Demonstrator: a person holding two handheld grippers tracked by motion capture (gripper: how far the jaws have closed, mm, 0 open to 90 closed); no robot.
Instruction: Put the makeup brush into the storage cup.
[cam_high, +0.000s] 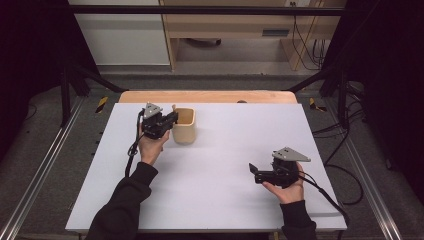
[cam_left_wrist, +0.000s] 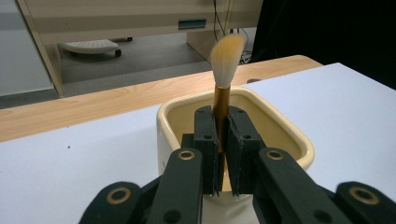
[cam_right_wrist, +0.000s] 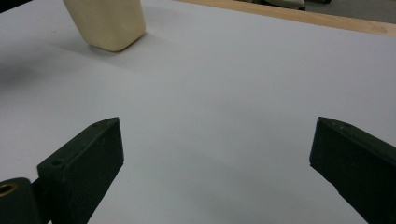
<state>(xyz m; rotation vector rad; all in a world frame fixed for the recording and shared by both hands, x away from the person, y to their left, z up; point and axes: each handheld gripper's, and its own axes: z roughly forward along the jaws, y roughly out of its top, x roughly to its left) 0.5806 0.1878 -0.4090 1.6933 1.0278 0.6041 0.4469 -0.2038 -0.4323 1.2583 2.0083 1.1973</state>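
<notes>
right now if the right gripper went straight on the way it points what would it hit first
Probably nothing soon: the right gripper, jaws open, points left across the bare white board. The cream cup sits off to one side of that line.

The high view looks forward and down from above the near edge of the white table (cam_high: 210, 190), far enough back to take in the whole top, both forearms and the floor beyond. The left gripper view sits close behind the left gripper (cam_left_wrist: 223, 140), facing the far edge; a brush (cam_left_wrist: 225, 65) and a cream cup (cam_left_wrist: 280, 135) stand right before it. The right gripper view rides low on the right gripper (cam_right_wrist: 215, 149), looking left and far across the bare tabletop. All three views share the cup (cam_high: 183, 126) (cam_right_wrist: 105, 23) and the white surface.
</notes>
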